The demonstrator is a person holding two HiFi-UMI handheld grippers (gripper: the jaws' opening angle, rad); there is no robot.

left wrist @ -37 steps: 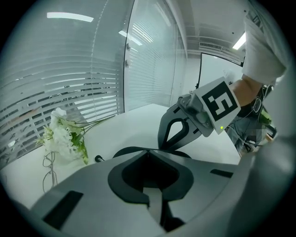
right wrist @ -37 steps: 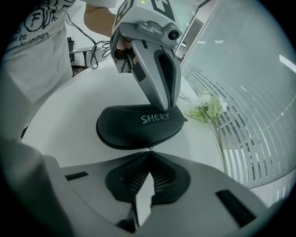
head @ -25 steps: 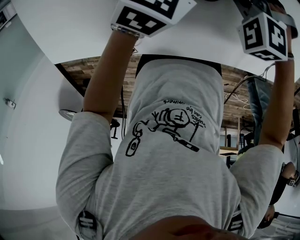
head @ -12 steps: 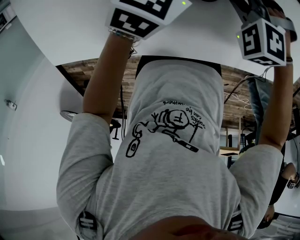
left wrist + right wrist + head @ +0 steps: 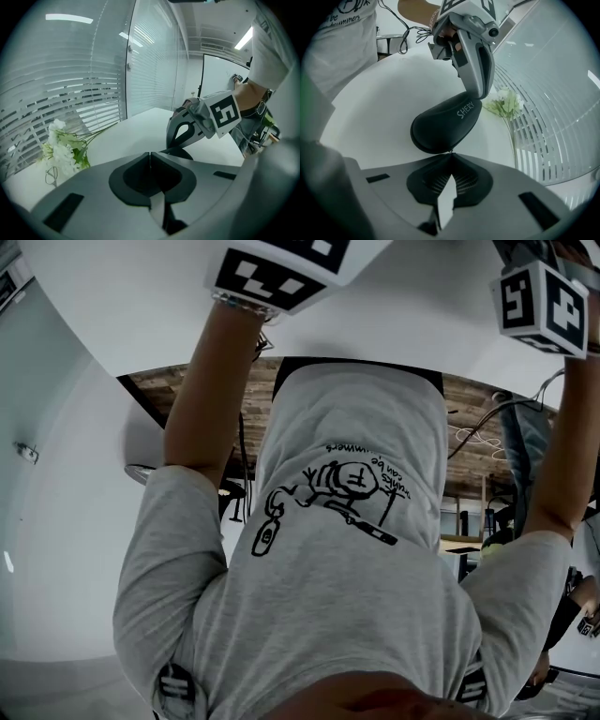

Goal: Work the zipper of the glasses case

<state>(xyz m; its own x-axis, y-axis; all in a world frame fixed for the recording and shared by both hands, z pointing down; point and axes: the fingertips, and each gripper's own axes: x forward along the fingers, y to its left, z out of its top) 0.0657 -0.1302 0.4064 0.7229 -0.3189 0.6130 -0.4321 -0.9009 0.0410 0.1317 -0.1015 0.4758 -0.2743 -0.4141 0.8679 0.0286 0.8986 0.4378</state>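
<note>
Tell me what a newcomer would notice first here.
A black glasses case lies on the white table, mid right gripper view. The right gripper, jaws shut, meets its near edge, seemingly on the zipper pull; the left gripper, also shut, meets its far end. White flowers lie beyond, by the blinds.
</note>
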